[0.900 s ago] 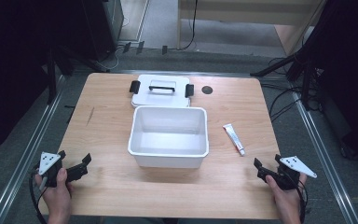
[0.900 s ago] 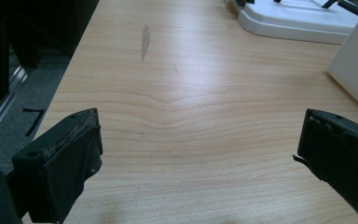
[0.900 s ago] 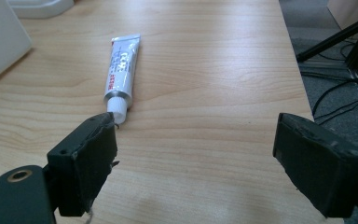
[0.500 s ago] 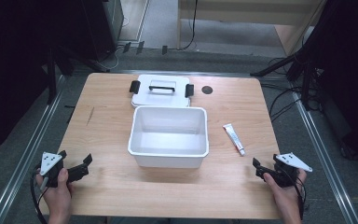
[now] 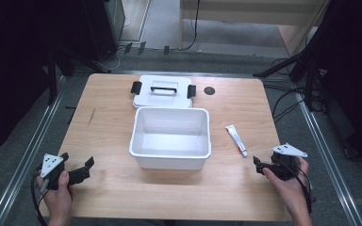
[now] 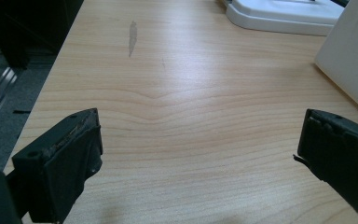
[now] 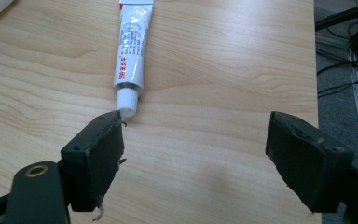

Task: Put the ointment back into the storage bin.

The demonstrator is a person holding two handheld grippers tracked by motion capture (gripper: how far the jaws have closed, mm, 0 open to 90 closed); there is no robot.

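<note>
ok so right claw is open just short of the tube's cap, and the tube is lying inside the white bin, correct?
Not quite. The tube is not inside the white bin; it lies on the wooden table to the bin's right, as the high view shows. The rest holds: the right claw is open, with the tube's cap just ahead of one jaw tip, in the right gripper view.

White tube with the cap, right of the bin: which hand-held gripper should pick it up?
Right. The right hand-held gripper has open jaws just short of the white plastic tube's cap. The left hand-held gripper sits at the table's opposite corner, with the white rectangular plastic bin in between.
</note>
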